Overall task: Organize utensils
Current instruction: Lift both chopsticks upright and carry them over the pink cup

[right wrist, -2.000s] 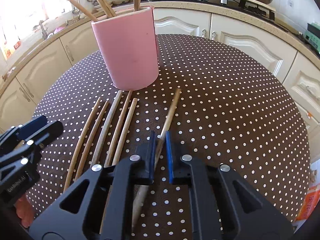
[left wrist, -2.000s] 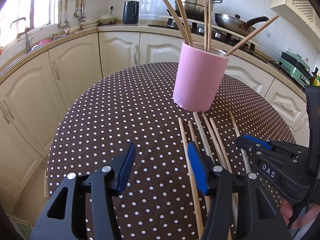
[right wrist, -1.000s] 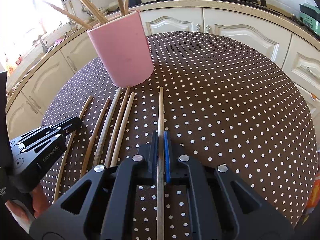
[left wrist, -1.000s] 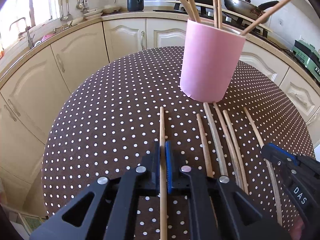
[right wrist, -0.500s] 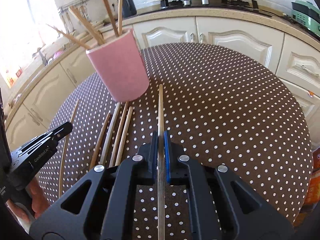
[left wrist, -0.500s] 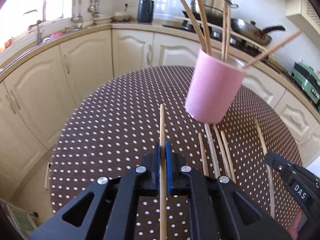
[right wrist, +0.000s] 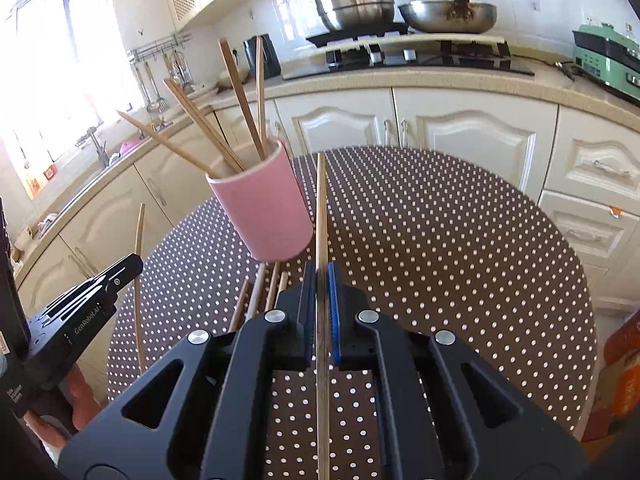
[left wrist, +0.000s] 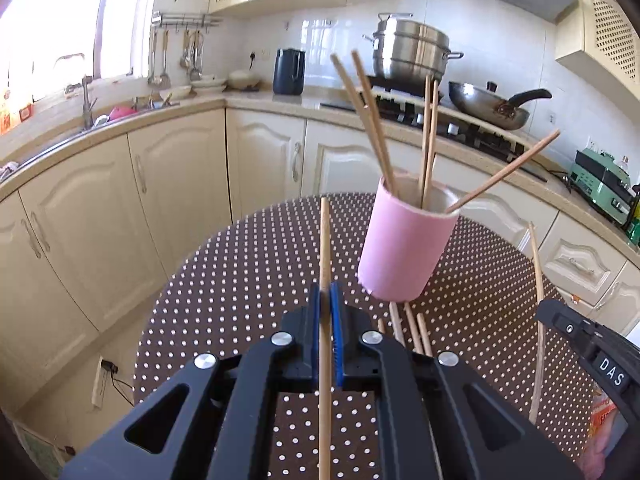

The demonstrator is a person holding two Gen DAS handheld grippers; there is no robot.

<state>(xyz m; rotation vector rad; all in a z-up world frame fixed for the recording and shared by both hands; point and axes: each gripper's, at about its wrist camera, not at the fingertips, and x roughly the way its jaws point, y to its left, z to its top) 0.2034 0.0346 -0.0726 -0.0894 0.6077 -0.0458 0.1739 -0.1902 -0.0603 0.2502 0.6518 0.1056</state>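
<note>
A pink cup [left wrist: 404,244] stands on the dotted round table [left wrist: 248,280] with several wooden chopsticks leaning in it; it also shows in the right wrist view [right wrist: 264,212]. My left gripper [left wrist: 325,300] is shut on one chopstick [left wrist: 325,240], held above the table, pointing forward left of the cup. My right gripper [right wrist: 321,280] is shut on another chopstick [right wrist: 321,208], lifted just right of the cup. Three chopsticks [left wrist: 412,330] lie on the table in front of the cup. Each gripper shows at the edge of the other's view.
Cream kitchen cabinets [left wrist: 180,184] curve around the table. A steel pot [left wrist: 412,52] and a wok [left wrist: 488,106] sit on the stove behind. A sink [left wrist: 80,120] is at the far left.
Both grippers closed on a chopstick on the table and have lifted them. The cameras now sit higher, and the chopstick tips point up near the cup.
</note>
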